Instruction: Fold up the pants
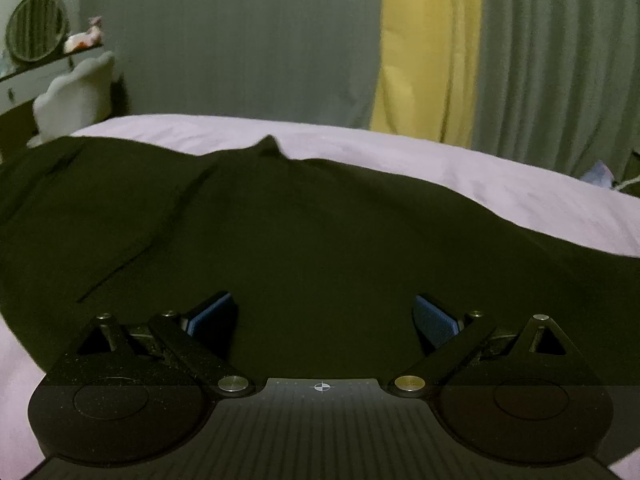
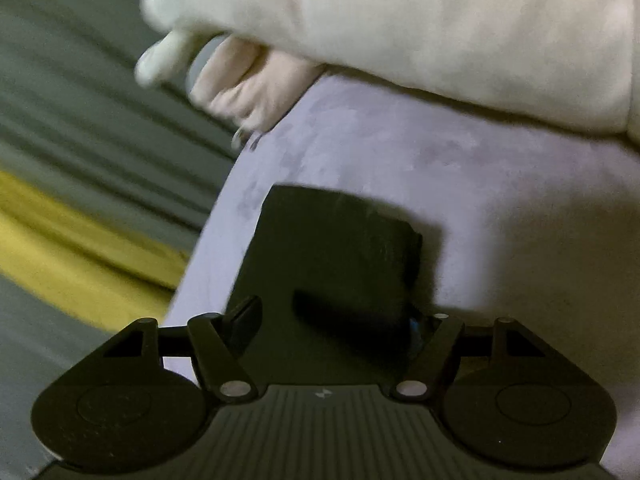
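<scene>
Pants [image 1: 280, 240] lie spread dark across the pale bed [image 1: 440, 168] — folding looks barely begun. The left gripper [image 1: 322, 320] hovers over them, jaws released; the right gripper [image 2: 332, 320] straddles a leg end (whether pinched, I cannot tell). Next — a firm grasp, then carrying it over.

No readable words or numbers anywhere (both views are dim).

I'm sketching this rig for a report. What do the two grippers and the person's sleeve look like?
Both grippers, left gripper and right gripper, are matte black with linkage arms, silver pivot pins, round discs and a ribbed centre plate. The left's finger pads are blue and textured. The sleeve is cream and fleecy.
</scene>
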Demonstrator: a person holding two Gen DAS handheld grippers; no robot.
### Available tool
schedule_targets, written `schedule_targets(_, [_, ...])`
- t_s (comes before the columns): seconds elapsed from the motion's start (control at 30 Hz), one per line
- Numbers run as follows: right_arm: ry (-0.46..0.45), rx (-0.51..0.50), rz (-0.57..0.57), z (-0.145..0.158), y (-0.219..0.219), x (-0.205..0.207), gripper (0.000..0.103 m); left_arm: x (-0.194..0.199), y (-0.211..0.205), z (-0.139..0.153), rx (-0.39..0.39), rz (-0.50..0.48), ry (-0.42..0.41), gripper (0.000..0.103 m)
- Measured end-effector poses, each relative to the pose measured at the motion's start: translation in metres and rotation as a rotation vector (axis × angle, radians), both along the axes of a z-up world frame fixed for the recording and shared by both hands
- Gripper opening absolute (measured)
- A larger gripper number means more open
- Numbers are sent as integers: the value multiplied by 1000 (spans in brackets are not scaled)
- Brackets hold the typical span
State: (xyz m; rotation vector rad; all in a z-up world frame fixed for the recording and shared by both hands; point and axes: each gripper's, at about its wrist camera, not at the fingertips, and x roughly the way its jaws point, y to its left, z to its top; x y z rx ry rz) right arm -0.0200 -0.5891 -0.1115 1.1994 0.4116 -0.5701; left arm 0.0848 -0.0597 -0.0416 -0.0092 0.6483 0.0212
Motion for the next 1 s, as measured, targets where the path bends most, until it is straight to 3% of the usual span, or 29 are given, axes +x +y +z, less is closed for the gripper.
schedule_targets(0.07, [-15, 53, -27, -3, -4, -2, 44, -2, -6, -1, 0, -39, 6, 101])
schedule_targets(0.1, [-5, 59, -18, -5, -6, 0, 28, -2, -8, -1, 1, -56, 8, 101])
schedule_targets(0.13, [3, 54, 0, -6, -7, 1, 21, -2, -11, -3, 9, -70, 10, 101])
schedule_targets(0.3, [13, 11, 46, 4, -6, 1, 9, -2, -13, -2, 8, -74, 12, 100])
schedule_targets(0.4, [57, -167, 117, 41, 9, 17, 8, -4, -8, 1, -25, -67, 12, 100])
schedule_targets(0.5, [41, -360, 226, 90, 45, 38, 8, -3, -6, 3, -56, -65, 11, 100])
schedule_targets(0.6, [-31, -523, 369, 134, 101, 56, 8, -4, -2, 7, -84, -76, 6, 99])
schedule_targets(0.7, [-142, -588, 529, 160, 165, 70, 9, -8, 2, 11, -92, -63, -19, 99])
schedule_targets(0.8, [-180, -599, 677, 154, 232, 86, 9, -9, 9, 16, -74, -8, -59, 99])
schedule_targets(0.87, [-155, -594, 764, 136, 273, 94, 12, -8, 18, 18, -93, 27, -62, 99])
schedule_targets(0.97, [-48, -480, 940, 90, 319, 113, 33, -6, 28, 19, -139, 61, -51, 99])
schedule_targets(1.0, [13, -411, 987, 75, 327, 119, 49, -6, 30, 20, -147, 61, -52, 99])
